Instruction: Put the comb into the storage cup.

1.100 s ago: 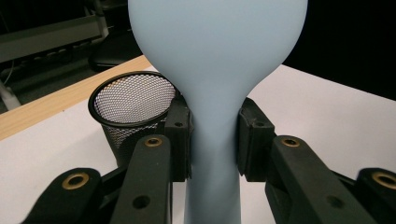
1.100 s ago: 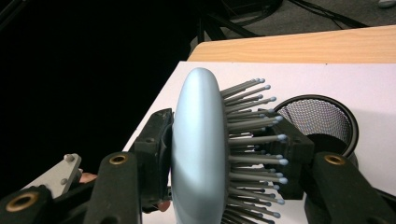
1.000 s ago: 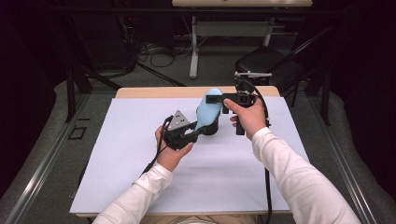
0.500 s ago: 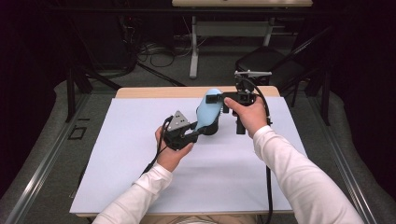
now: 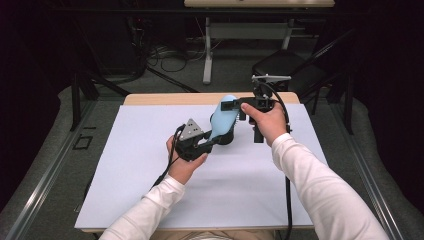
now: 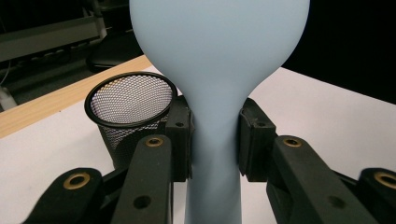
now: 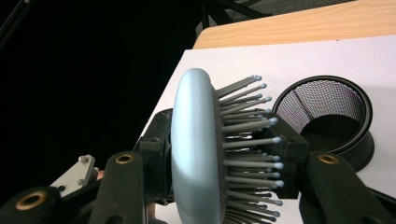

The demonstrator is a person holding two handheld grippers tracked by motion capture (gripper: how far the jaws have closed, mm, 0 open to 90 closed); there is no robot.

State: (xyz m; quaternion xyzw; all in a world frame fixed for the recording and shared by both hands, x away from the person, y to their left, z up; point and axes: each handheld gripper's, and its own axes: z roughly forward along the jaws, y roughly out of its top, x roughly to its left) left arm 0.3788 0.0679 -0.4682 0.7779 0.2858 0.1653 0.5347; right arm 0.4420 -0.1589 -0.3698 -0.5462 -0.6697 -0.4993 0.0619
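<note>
I have the pale blue plastic hairbrush (image 5: pixel 221 119) held up off the bench (image 5: pixel 150 200) between both sets of tongs, a little right of the middle and toward the far edge of the white sheet. My left tongs (image 6: pixel 215 140) are clenched on the brush's narrow neck, one black pad pressed to each side just below where the handle widens into the oval head. My right tongs (image 7: pixel 224 154) have just been closing and now grip the head itself: one pad sits flat on the smooth rounded back, the other presses against the tips of the grey bristles (image 7: pixel 247 126), which carry small pale balls. In the high view, the left tongs (image 5: pixel 212 141) come at the brush from the near left and the right tongs (image 5: pixel 235 106) from the right, at its far end. A black wire-mesh round cup (image 7: pixel 327 121) stands upright on the white sheet just under and beside the brush, its open mouth facing up.
</note>
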